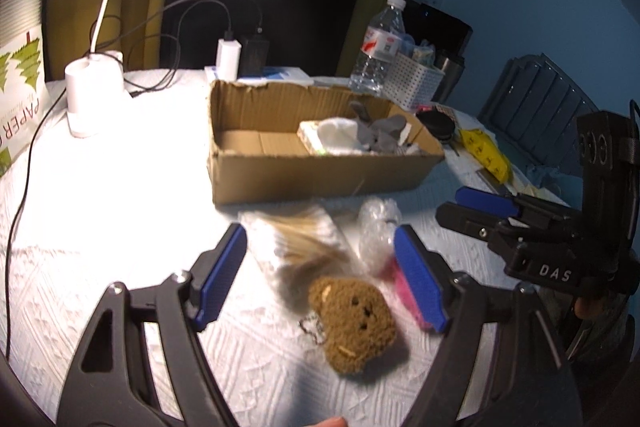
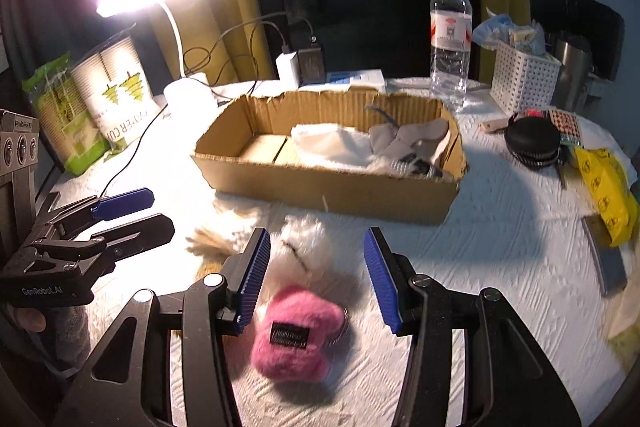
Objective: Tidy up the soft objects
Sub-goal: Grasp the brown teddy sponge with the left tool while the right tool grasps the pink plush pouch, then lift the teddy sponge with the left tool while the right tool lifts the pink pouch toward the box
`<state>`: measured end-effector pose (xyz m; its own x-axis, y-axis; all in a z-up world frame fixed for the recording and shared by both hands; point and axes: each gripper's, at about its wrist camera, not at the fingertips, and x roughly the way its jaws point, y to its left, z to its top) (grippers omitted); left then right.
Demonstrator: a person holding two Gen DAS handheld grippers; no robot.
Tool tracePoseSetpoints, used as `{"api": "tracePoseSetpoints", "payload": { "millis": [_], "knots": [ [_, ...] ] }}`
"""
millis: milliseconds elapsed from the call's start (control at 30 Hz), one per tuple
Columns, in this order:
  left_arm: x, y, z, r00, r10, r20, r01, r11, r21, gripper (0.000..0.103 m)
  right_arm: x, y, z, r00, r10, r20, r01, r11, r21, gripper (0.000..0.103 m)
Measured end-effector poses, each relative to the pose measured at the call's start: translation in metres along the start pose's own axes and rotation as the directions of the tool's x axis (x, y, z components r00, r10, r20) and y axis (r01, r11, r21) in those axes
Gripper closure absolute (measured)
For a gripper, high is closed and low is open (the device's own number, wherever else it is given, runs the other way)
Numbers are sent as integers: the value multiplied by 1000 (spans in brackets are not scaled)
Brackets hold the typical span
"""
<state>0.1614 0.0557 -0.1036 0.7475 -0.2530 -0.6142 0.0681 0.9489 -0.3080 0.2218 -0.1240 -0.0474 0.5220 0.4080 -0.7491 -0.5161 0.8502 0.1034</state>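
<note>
L gripper point(image 1: 320, 275) jaws wide, empty, over brown plush point(image 1: 354, 327) on table point(image 1: 120, 267). R gripper point(image 2: 316, 279) jaws apart, empty, above pink plush point(image 2: 296, 337). Cardboard box point(image 2: 328, 187) just behind both.

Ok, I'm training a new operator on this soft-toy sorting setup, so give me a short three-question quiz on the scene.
1. True or false: the open brown cardboard box is empty.
2. Which fluffy keychain toy lies in front of the right gripper? A) brown plush toy B) pink plush toy C) grey cloth
3. Fill in: the left gripper is ____, gripping nothing.

Key: 1 false, white and grey soft items lie inside; 2 B; 3 open.
</note>
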Motion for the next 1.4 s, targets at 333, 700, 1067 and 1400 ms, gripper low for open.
{"api": "tracePoseSetpoints", "payload": {
  "millis": [333,700,1067,1400],
  "knots": [
    [2,-6,-19,999,9,-34,-9,1000,6,26,12,6,-27,998,16,-54,-16,1000,2,42],
    [17,-22,-33,994,36,-99,-34,999,27,26,32,7,-55,986,50,-160,-53,999,-13,43],
    [50,-46,-50,975,89,-205,-72,993,89,30,14,-15,-60,990,71,-122,-70,998,9,56],
    [40,-62,-38,983,76,-168,-55,990,126,54,-8,-33,-52,995,75,-61,-73,997,26,56]
  ]
}}
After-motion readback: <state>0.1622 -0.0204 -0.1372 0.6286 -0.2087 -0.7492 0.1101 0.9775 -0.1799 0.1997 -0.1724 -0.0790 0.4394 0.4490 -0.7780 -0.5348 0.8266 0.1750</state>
